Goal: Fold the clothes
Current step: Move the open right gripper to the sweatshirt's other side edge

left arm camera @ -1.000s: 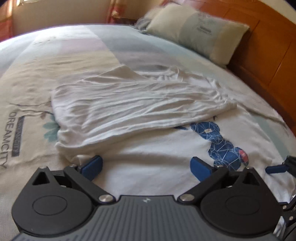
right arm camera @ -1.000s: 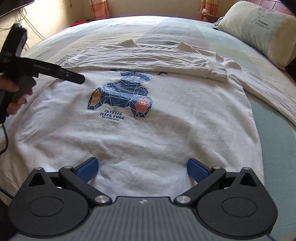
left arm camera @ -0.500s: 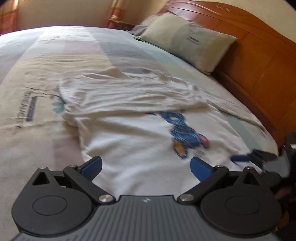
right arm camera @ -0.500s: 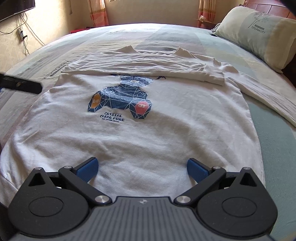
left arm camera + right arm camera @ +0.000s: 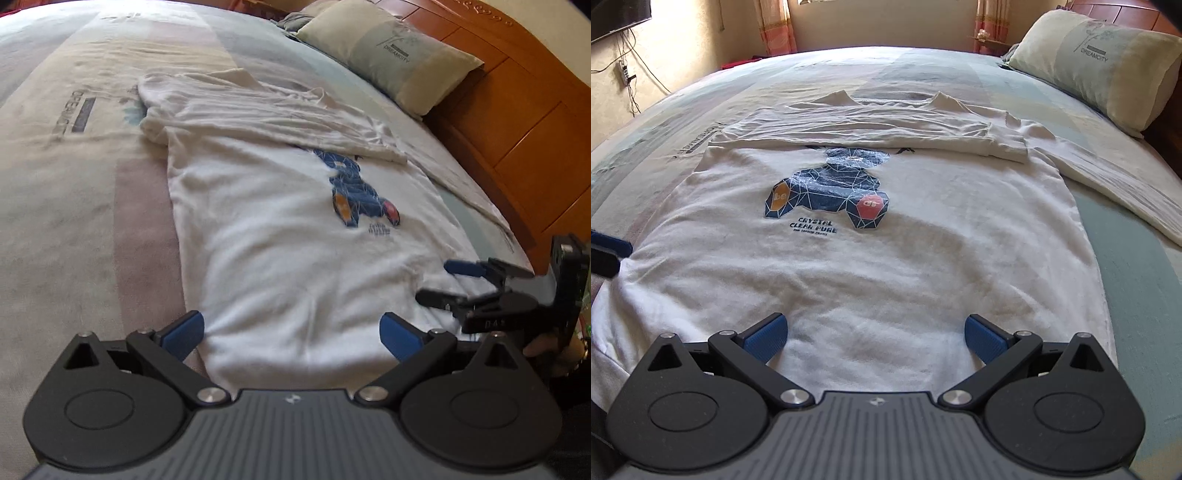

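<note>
Pulling my left gripper (image 5: 290,334) back to the sweatshirt (image 5: 871,266) hem beside my right gripper (image 5: 875,338). One sleeve (image 5: 886,129) lies folded across; both fingers gape empty.

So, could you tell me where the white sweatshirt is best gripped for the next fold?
Probably at the hem corners of the white sweatshirt, coming from the near edge of the bed: the hem lies flat just before both open tools, left tool and right tool.

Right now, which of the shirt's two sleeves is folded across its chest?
The sleeve lying crosswise above the bear print. The other sleeve still trails outward, toward the pillow.
</note>
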`<action>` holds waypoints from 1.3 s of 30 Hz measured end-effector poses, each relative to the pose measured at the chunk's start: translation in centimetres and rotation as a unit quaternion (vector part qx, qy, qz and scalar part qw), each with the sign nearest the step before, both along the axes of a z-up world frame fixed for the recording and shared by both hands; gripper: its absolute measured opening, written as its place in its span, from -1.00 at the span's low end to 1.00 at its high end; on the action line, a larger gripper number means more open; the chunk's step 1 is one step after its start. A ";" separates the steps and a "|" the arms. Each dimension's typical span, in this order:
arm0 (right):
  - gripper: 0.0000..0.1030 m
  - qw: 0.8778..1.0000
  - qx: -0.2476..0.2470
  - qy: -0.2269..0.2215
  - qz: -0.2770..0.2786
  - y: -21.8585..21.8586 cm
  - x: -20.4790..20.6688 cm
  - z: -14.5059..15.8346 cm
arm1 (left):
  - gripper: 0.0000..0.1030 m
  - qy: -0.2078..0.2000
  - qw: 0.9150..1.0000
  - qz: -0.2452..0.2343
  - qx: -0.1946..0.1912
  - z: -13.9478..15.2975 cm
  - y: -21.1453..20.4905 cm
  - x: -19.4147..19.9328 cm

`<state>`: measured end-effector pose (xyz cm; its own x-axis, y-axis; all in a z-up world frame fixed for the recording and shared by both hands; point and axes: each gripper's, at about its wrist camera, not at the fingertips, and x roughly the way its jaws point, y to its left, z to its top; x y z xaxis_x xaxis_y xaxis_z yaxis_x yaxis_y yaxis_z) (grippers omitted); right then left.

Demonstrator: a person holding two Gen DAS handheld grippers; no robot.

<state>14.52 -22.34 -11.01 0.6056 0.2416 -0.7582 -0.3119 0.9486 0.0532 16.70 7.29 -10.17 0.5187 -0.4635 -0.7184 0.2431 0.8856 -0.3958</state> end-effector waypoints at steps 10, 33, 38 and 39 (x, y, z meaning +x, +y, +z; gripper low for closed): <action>1.00 1.000 -0.001 0.000 -0.004 0.1 -0.3 -0.2 | 0.95 -0.088 0.995 -0.037 0.030 0.4 -4.3 11.5; 1.00 1.000 -0.004 -0.007 0.003 0.0 -0.4 -0.2 | 0.91 -0.122 0.975 -0.110 0.151 -1.0 -4.9 1.1; 1.00 1.000 -0.009 0.003 0.015 0.0 -0.8 0.2 | 0.97 -0.106 0.971 -0.134 0.169 -1.9 -5.2 -1.5; 1.00 1.000 -0.010 0.010 0.019 0.1 -0.9 0.4 | 0.97 -0.097 0.973 -0.125 0.168 -1.8 -4.6 -1.7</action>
